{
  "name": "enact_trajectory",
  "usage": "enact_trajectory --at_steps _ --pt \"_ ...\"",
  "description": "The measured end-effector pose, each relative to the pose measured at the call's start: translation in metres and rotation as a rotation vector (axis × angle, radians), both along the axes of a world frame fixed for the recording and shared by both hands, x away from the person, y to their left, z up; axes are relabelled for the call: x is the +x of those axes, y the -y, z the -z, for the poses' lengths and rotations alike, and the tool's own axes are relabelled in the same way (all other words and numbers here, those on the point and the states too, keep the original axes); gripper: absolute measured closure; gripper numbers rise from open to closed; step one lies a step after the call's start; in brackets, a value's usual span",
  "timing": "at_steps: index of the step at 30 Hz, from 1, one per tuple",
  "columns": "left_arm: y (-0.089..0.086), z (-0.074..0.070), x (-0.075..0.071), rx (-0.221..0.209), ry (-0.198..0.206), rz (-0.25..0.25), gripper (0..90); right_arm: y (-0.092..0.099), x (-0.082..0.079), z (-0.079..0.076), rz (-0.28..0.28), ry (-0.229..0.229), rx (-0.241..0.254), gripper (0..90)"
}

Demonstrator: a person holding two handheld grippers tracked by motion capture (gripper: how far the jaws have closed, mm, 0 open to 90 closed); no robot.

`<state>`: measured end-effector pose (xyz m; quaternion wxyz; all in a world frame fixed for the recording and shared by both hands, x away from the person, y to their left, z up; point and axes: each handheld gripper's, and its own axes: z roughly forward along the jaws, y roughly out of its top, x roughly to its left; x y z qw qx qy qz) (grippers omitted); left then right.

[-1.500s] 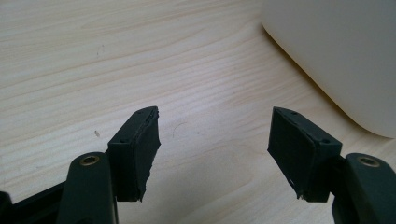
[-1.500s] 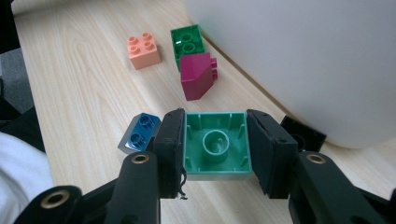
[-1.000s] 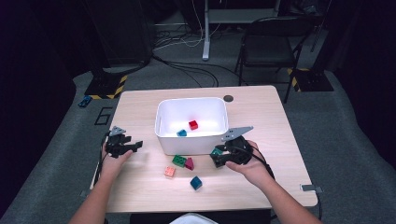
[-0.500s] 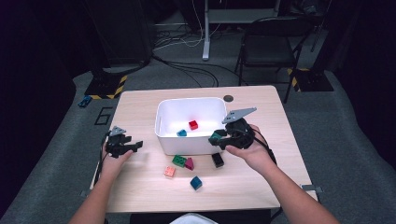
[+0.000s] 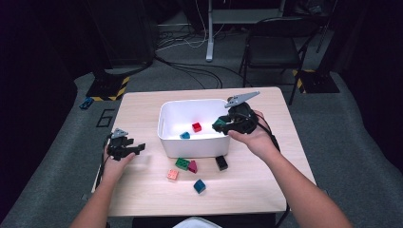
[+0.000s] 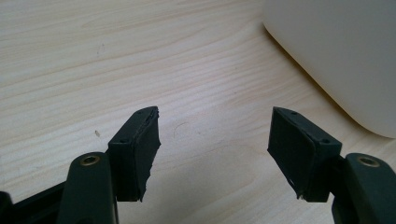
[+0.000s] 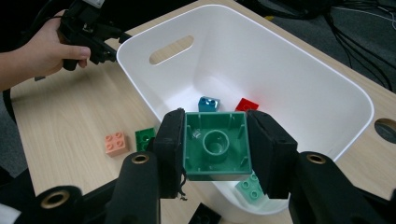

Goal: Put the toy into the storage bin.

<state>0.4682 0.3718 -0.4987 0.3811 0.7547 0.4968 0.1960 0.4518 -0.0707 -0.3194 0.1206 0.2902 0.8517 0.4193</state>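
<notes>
Right tongs (image 7: 215, 147) gripping green brick (image 7: 215, 145), over white bin (image 7: 327, 84) rim

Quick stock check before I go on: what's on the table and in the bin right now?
bin: 1, white, table centre
table: 1, light wood
brick in right tongs: 1, green, over bin's rim
bricks in bin: 3, red, blue, pale green
bricks on table near bin's front: 5, green, magenta, black, salmon, teal
chair: 1, black, behind table
left tongs: open, empty, left of bin
right tongs: shut on green brick
</notes>
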Motion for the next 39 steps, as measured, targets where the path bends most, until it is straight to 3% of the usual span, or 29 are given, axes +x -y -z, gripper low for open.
enact_trajectory --at_steps 10,19,31,35,39 --pt "0.0 -0.001 0.0 -0.002 -0.002 0.001 33.5 -0.021 0.023 -0.005 -0.018 0.015 -0.003 58.0" --pt "0.0 0.0 0.0 -0.009 0.007 -0.002 33.6 -0.049 0.042 -0.001 -0.044 0.021 0.001 58.0" --pt "-0.001 -0.001 0.0 -0.014 -0.002 0.004 33.5 -0.082 0.066 0.017 -0.072 0.005 -0.013 58.0" --pt "0.0 0.0 0.0 -0.015 0.008 -0.001 33.6 -0.09 0.074 0.026 -0.064 -0.006 -0.016 58.0" --pt "0.0 0.0 0.0 -0.011 -0.008 0.006 33.6 -0.095 0.082 0.034 -0.056 -0.011 -0.011 58.0"
